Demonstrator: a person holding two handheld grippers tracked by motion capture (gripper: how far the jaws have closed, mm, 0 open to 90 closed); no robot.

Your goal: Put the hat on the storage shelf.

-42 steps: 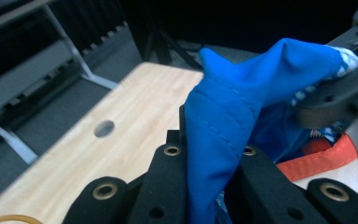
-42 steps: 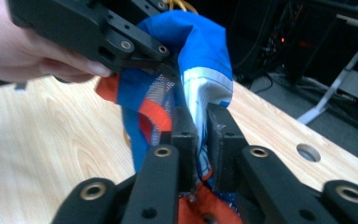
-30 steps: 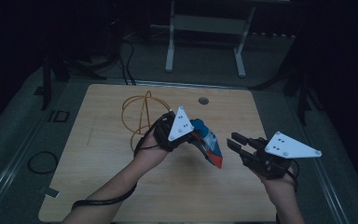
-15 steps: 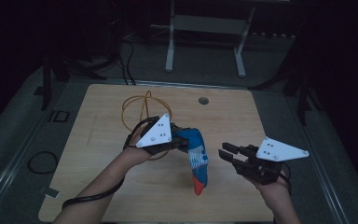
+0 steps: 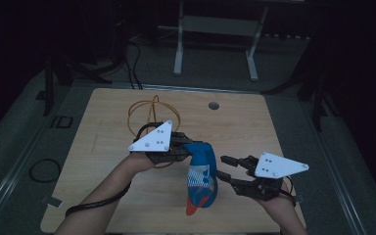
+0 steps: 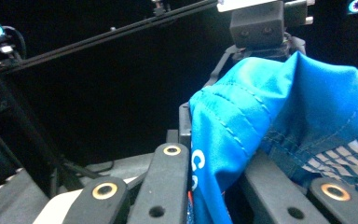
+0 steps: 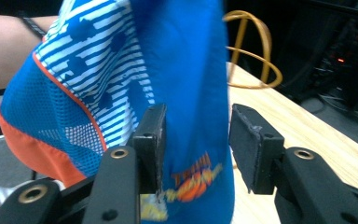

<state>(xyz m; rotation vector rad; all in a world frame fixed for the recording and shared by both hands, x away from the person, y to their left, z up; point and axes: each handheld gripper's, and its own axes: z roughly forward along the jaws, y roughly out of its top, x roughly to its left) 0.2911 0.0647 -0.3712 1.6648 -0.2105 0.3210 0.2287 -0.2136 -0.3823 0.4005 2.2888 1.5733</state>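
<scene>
Since a second ago the blue garment (image 5: pixel 201 178) has swung from a slant near the middle of the high view to hang lower and straighter, toward the lower centre of the frame, and both hands have drifted down the picture with it. It looks like a small pair of sports shorts, blue with a striped white panel and an orange hem, dangling above the table (image 5: pixel 254 122) rather than lying on it. The left claw (image 5: pixel 183 149) is clamped shut on its top edge; in the left gripper view the blue cloth (image 6: pixel 270 121) is bunched between the black jaws, which is probably why the rest falls free and unfolds under its own weight. The right claw (image 5: pixel 231 170) sits just beside the hanging cloth at lower right, and its jaws have just been opening: in the right gripper view a fold of the fabric (image 7: pixel 191 93) passes between the pads (image 7: pixel 151 135), one side brushing it and the other standing off, so nothing is pinched. That spacing suggests it is lining up a second hold. An orange cable loop (image 5: pixel 149 115) lies at the upper left of the table.
</scene>
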